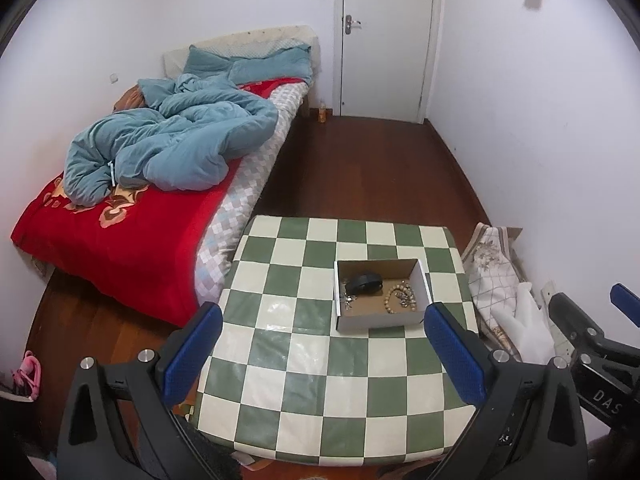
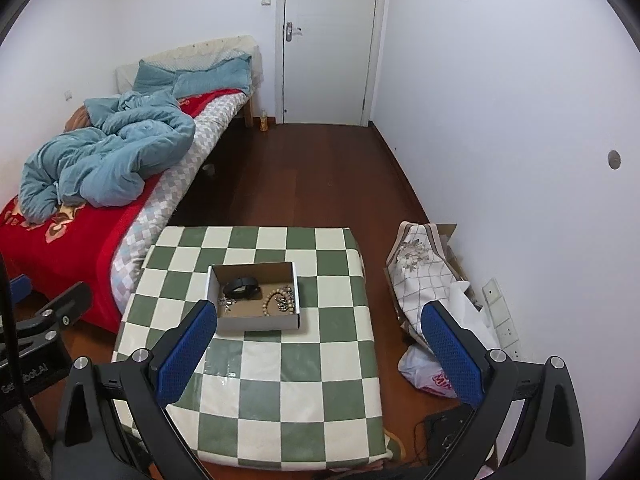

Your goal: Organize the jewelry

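Blue-padded jaws spread wide on both grippers, holding nothing, above a checkered desk.

Both the left gripper (image 1: 324,344) and right gripper (image 2: 320,344) hover clear of everything, touching nothing. On the glossy green-and-cream checked desk (image 1: 304,376) sits a shallow white cardboard box (image 1: 380,320) with a brown floor; inside lie a black band (image 1: 363,282) at the back, a loop of round wooden beads (image 1: 398,298) to the right, and small silvery trinkets (image 1: 349,300) at the left. Beyond stands a bed (image 1: 120,240) with a red blanket and rumpled teal quilt, dark wooden floor (image 1: 360,168), and a white door (image 1: 386,40).
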